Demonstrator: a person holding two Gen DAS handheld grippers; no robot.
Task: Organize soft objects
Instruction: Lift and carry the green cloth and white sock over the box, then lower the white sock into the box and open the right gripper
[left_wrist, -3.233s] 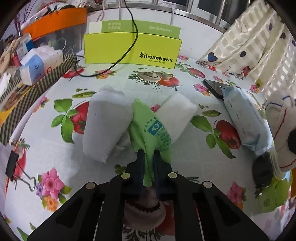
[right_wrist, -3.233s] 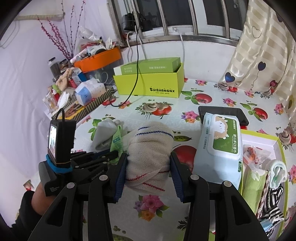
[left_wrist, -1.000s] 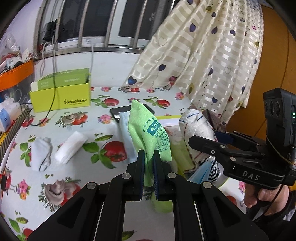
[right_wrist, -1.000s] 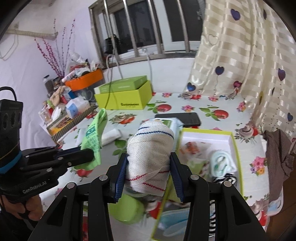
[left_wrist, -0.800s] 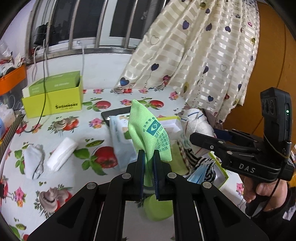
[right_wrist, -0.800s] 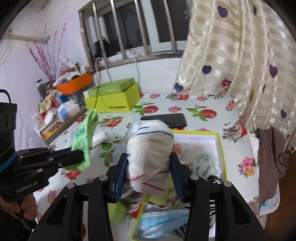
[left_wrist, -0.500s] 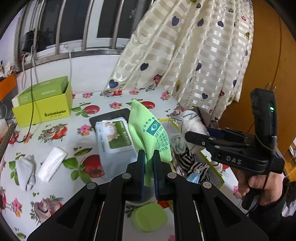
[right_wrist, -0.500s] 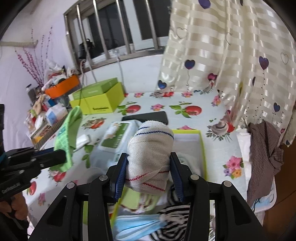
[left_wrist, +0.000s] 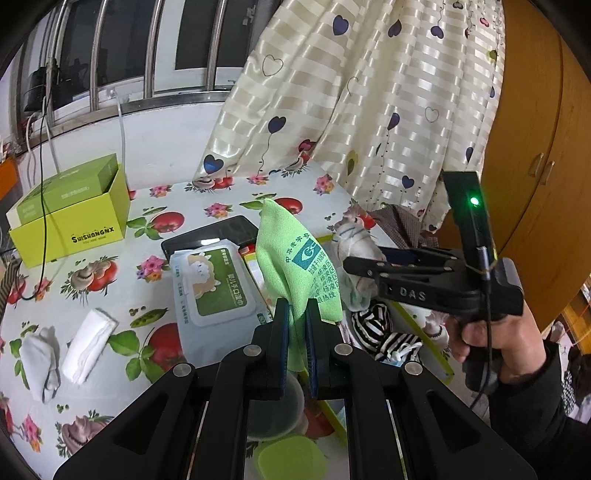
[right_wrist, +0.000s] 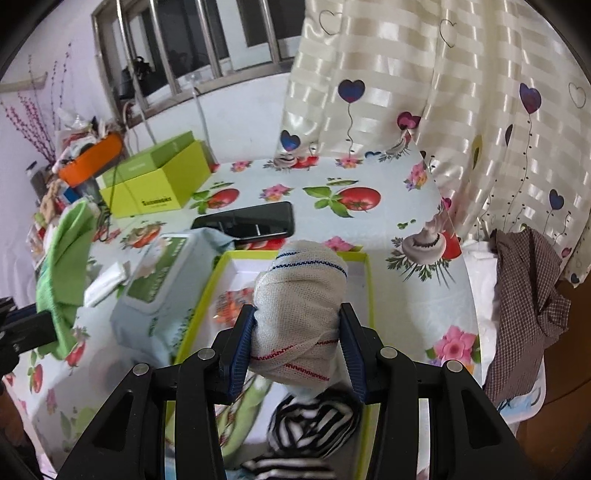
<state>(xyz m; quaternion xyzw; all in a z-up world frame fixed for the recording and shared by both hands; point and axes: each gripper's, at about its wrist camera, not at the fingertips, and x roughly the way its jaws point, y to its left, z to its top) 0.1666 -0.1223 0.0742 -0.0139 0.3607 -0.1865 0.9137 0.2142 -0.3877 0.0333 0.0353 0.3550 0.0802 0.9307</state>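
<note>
Flowery tablecloth (left_wrist: 207, 192) with tomatoes all over, heart curtain (right_wrist: 461, 110) behind. Near the table edge, a lime-rimmed tray (right_wrist: 364, 295) with a striped sock (right_wrist: 314, 424) and other soft bits inside. Beside it, a pack of wet wipes (left_wrist: 214, 284), touching the tray's side.

Left gripper (left_wrist: 296, 332) pinched thin on a green cloth (left_wrist: 299, 258), held up in the air over the near end of the tray. Right gripper (right_wrist: 297, 343) squeezing a rolled white cloth with red and blue stitching (right_wrist: 301, 295), up above the tray too.

Looks like the putting-away step: both soft things carried over, not yet dropped. Next, probably lower each one into a free spot in the tray and let go gently. Two white folded cloths (left_wrist: 88, 343) left on the table, well apart from the tray, likely for later.
</note>
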